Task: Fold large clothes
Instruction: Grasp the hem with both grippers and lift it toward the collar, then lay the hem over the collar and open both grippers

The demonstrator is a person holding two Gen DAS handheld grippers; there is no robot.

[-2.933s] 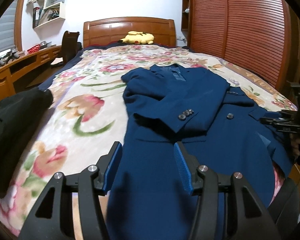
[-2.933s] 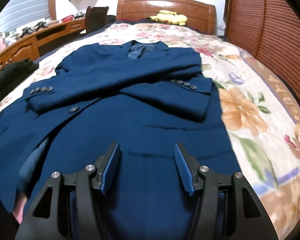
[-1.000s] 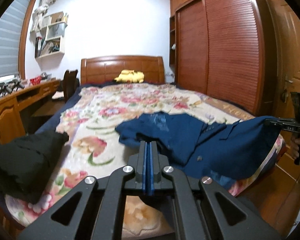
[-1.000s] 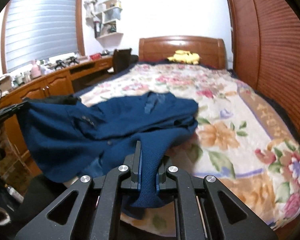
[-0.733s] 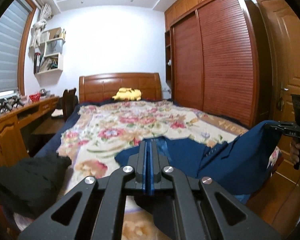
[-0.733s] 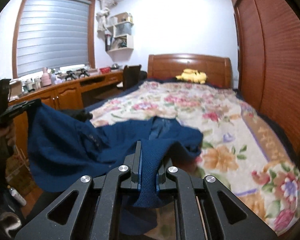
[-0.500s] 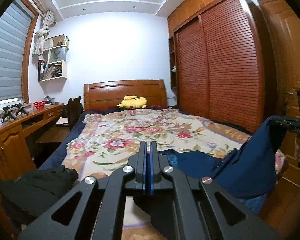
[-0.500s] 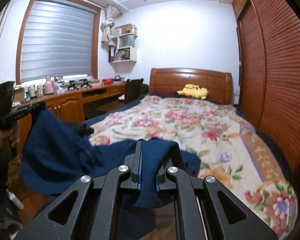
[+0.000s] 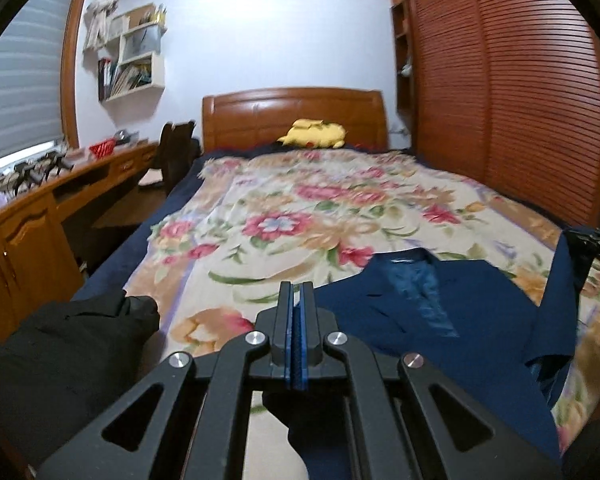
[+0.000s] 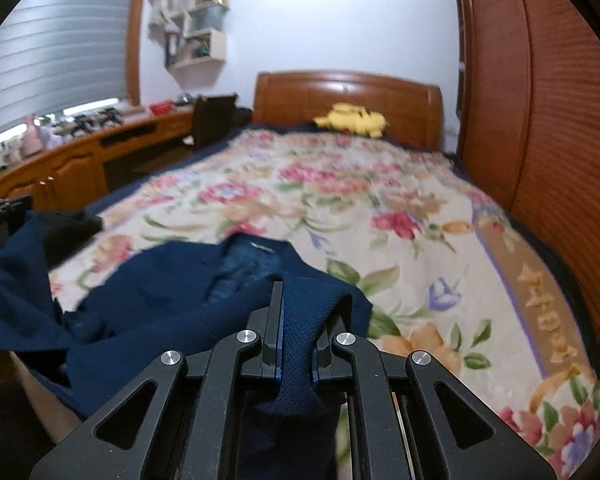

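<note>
Yellow plush toy (image 9: 314, 133) against the wooden headboard (image 9: 292, 114); black clothing pile (image 9: 56, 344) on floral bedspread (image 9: 300, 216).

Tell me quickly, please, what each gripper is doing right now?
Left gripper: shut on the hem of the navy suit jacket.
Right gripper: shut on a bunched fold of the same jacket.

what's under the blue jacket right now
The flowered blanket on the bed lies under the blue jacket. Both claws, left and right, pinch its hem; whatever lies beneath the covered part is hidden.
</note>
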